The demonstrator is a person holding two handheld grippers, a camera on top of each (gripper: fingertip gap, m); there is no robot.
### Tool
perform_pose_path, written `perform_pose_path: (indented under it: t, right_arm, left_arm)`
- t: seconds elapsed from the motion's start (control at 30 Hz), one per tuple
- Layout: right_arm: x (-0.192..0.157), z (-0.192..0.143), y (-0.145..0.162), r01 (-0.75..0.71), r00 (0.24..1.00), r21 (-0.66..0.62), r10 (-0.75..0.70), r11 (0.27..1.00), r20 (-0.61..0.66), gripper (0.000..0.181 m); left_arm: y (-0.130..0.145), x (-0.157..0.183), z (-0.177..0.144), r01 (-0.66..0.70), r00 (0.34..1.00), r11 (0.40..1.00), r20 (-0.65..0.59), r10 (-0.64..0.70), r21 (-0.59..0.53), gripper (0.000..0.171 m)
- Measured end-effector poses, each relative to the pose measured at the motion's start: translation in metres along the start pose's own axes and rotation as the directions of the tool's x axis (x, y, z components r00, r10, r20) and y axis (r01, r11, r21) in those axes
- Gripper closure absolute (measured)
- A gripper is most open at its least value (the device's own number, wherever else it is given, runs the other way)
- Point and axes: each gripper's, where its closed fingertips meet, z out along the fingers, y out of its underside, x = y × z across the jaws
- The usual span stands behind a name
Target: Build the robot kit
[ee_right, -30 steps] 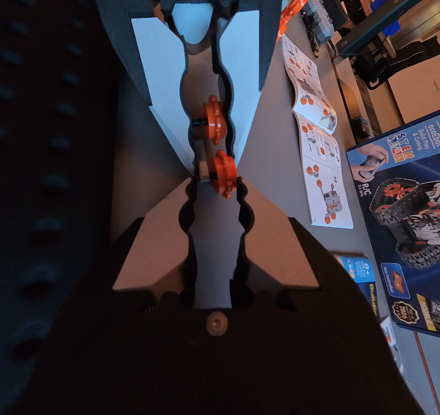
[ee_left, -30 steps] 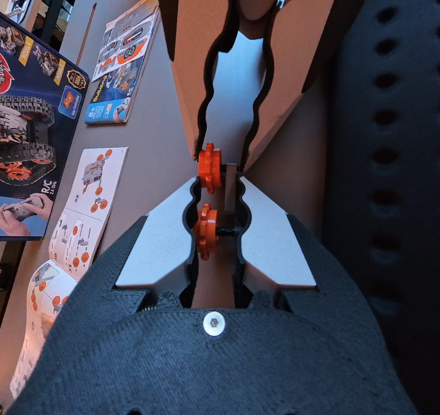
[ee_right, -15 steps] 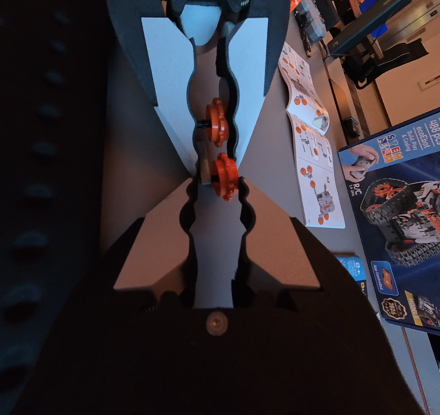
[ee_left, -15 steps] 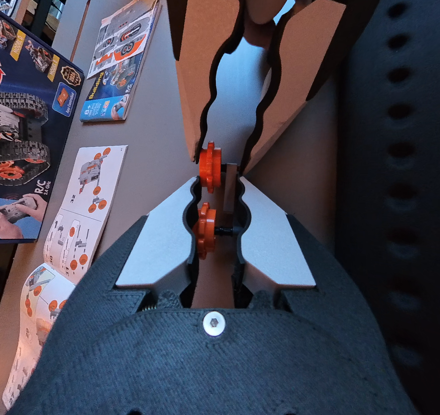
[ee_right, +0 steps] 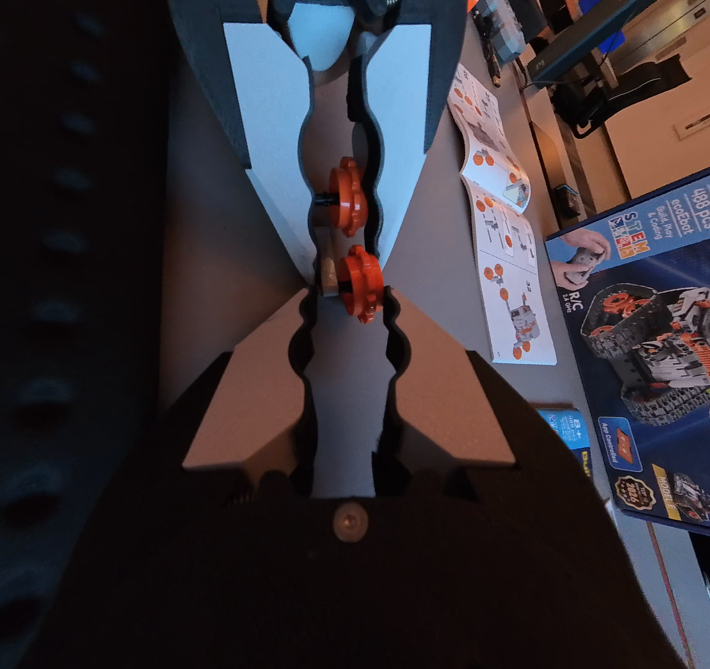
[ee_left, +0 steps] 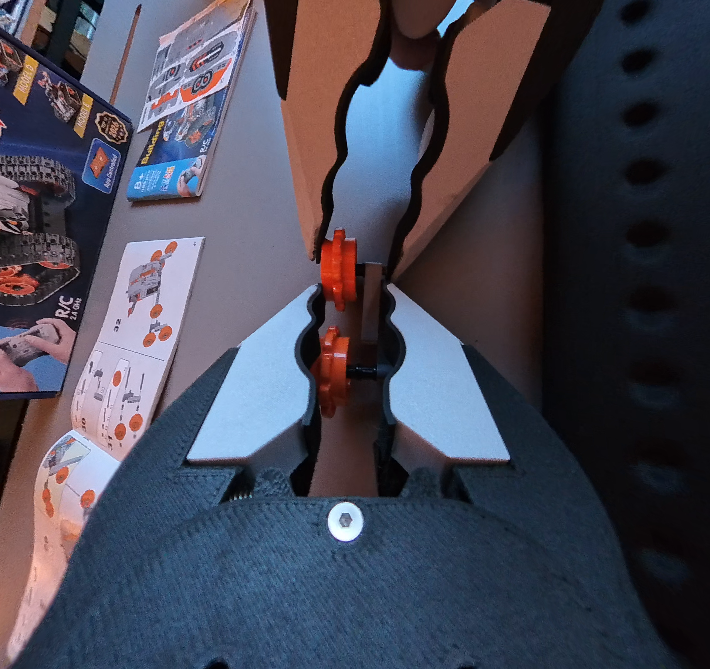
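Observation:
A small toy assembly hangs between my two grippers, which meet tip to tip above the grey table [ee_left: 249, 220]. It is a grey beam [ee_left: 372, 301] with two orange gears on black axles. My left gripper [ee_left: 351, 289] is shut on it, with one gear [ee_left: 330, 370] and its axle between the fingers. My right gripper [ee_right: 347, 291] is shut on the other end. One of its tips presses the second gear [ee_right: 361, 289] and the other presses the beam [ee_right: 328, 272]. The right gripper comes in from the top of the left wrist view [ee_left: 353, 262].
An open instruction booklet [ee_left: 142, 324] [ee_right: 499, 235] lies on the table beside a dark blue toy box [ee_left: 46, 228] [ee_right: 634, 343]. A closed booklet with a sticker sheet [ee_left: 188, 112] lies farther off. A dark perforated surface [ee_left: 634, 304] runs along the other side. Less than 4 cm separates the two grippers' tips.
Both grippers kept their hold on the gear assembly and shifted slightly together. The booklet and box slid a little in both views.

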Motion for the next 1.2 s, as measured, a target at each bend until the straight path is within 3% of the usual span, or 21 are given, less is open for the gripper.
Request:
perform_pose_path:
  t: [0.27, 0.77, 0.87, 1.2]
  right_arm:
    - [-0.002, -0.002, -0.004, -0.093, 0.995, 0.026, 0.092, 0.995, 0.047, 0.149]
    - [0.006, 0.002, -0.004, 0.154, 0.987, 0.055, -0.152, 0.986, -0.049, 0.149]
    - [0.009, 0.004, 0.000, 0.167, 0.984, 0.035, -0.164, 0.985, -0.070, 0.149]
    - [0.011, 0.005, 0.004, 0.133, 0.989, -0.006, -0.133, 0.991, -0.070, 0.150]
  left_arm:
    - [-0.001, 0.001, -0.001, -0.045, 0.999, 0.999, 0.019, 0.045, -0.003, 0.144]
    - [0.001, -0.009, 0.001, -0.151, 0.985, 0.988, 0.078, 0.153, -0.022, 0.144]
    - [0.002, -0.014, 0.002, -0.210, 0.970, 0.977, 0.114, 0.214, -0.044, 0.145]
    - [0.003, -0.015, 0.003, -0.164, 0.976, 0.983, 0.132, 0.173, -0.078, 0.145]
